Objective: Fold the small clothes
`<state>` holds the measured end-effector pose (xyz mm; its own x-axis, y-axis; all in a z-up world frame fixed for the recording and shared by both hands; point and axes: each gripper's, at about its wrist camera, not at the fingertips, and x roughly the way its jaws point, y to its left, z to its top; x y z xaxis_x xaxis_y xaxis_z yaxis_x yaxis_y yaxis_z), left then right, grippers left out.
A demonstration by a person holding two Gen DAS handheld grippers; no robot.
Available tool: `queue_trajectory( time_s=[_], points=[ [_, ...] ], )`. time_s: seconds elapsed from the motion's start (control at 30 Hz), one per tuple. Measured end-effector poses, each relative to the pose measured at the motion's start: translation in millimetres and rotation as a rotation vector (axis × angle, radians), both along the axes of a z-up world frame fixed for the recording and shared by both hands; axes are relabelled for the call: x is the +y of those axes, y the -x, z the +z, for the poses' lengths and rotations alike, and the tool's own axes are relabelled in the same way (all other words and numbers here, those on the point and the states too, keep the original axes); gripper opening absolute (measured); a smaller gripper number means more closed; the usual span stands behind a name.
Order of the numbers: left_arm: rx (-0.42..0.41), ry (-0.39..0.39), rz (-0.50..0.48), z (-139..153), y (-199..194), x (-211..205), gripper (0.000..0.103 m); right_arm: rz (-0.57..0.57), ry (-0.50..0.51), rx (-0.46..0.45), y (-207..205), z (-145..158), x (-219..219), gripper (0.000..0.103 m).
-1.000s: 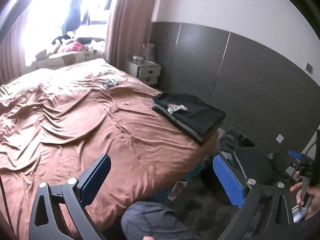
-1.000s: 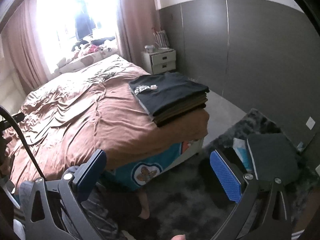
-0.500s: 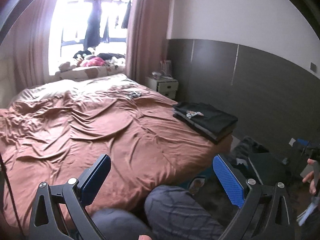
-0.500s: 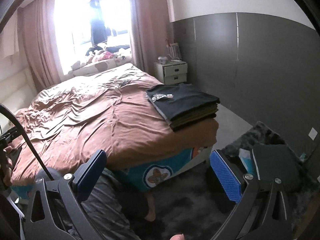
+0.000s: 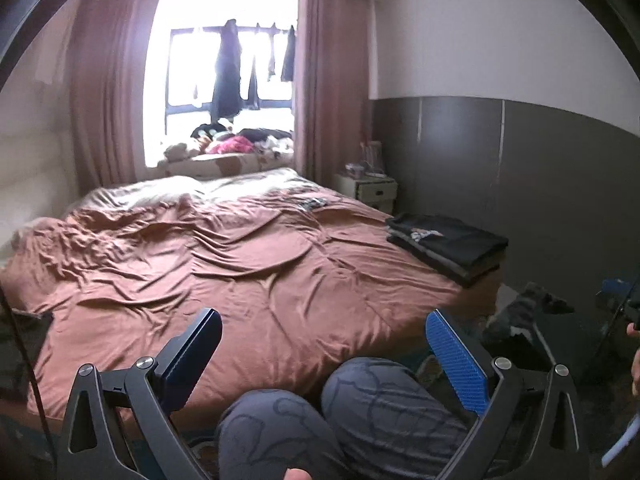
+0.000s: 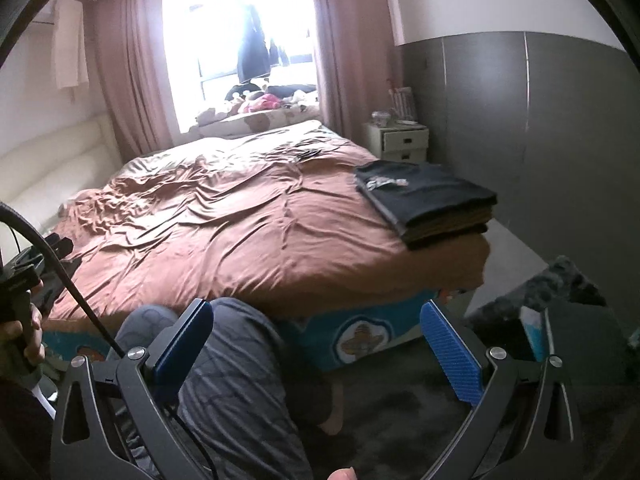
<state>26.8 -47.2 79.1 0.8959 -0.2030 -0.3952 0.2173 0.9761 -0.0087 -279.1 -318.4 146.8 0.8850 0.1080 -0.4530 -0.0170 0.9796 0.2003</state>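
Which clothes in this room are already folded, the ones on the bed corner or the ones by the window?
The dark stack on the bed's right corner is folded flat; the window pile lies jumbled.

- We've got a bed (image 5: 248, 264) with a rumpled brown cover filling most of both views.
- On its right corner by the foot end sits a neat stack of folded dark clothes (image 6: 428, 200), black tee with a white print on top.
- Further up there's a small dark item (image 5: 314, 203), too blurry for us to identify.
- Dark shaggy rug (image 6: 400, 412) on the floor beside the bed.
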Motion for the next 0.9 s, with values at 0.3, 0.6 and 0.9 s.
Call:
queue_trajectory(
  time_s=[0.3,0.6,0.9],
  points=[
    [-0.004,-0.011,0.051,-17.5,27.4,3.2,0.103,0.037,0.042,-0.035,-0.6,-18.3,26.6,0.103],
    [-0.003,0.016,0.107,-39.0,52.5,10.3,0.103,-0.012,0.143,-0.109,10.5,-22.1,43.6,0.103],
    [0.002,0.049,0.159,-46.0,64.1,25.9,0.103,0.022,0.128,-0.102,13.6,-30.9,54.5,0.103]
  ],
)
